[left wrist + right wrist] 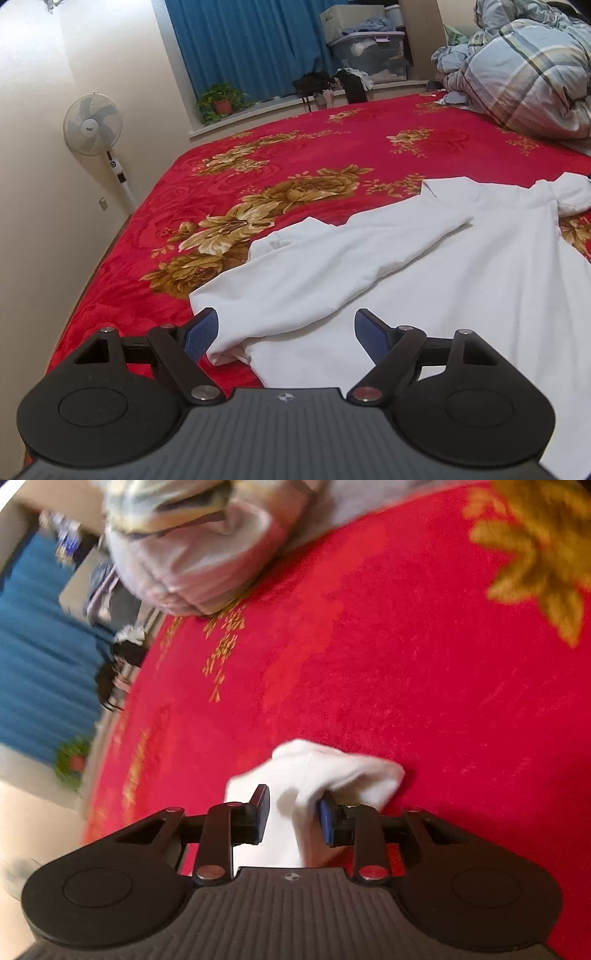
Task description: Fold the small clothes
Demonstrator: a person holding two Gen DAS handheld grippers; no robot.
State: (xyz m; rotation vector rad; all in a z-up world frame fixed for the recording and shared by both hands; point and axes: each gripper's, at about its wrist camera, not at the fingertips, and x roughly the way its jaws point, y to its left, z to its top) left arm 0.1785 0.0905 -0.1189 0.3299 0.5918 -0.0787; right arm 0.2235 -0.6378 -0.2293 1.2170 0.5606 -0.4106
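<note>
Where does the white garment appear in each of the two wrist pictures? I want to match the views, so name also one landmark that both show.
Left wrist view: the white garment lies spread over the lower right of the picture, on the red bed cover, ahead of the open left gripper.
Right wrist view: only a bunched part of it shows, low in the middle, between the right gripper's fingers.
Shared landmark: the blue curtain.
</note>
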